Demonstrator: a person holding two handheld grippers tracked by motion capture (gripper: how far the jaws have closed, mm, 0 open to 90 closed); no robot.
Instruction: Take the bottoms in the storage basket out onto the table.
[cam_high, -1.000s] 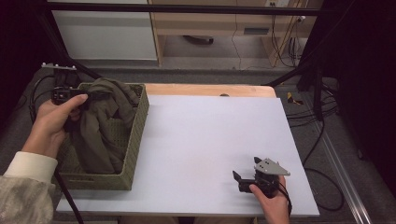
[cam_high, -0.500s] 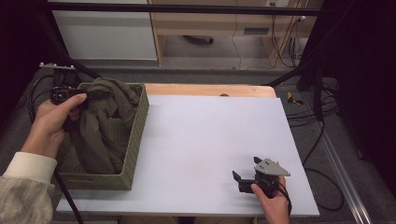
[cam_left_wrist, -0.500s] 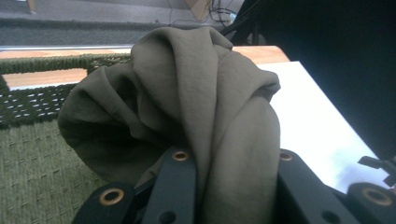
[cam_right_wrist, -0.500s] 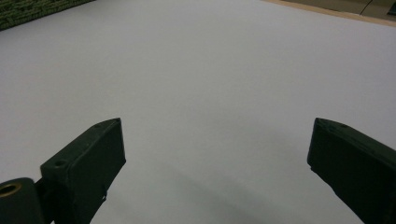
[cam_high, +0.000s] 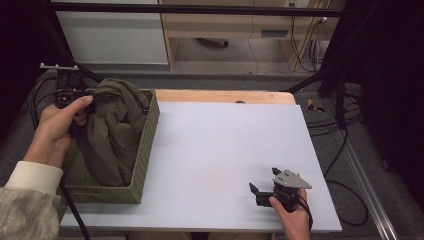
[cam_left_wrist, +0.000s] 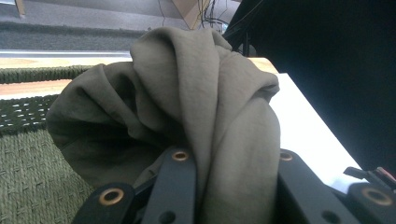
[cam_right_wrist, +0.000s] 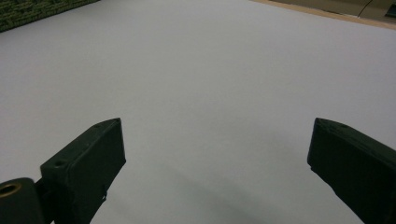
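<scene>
High view: above the near table edge, facing forward and down. Left gripper view: close on cloth over basket. Right gripper view: low across table; shares the basket corner.

olive-green cloth, woven green basket, white table

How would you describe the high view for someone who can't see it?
A person's left gripper clamps an olive-green crumpled cloth above a green woven basket on a white table. The right gripper rests open near the front edge.
</scene>
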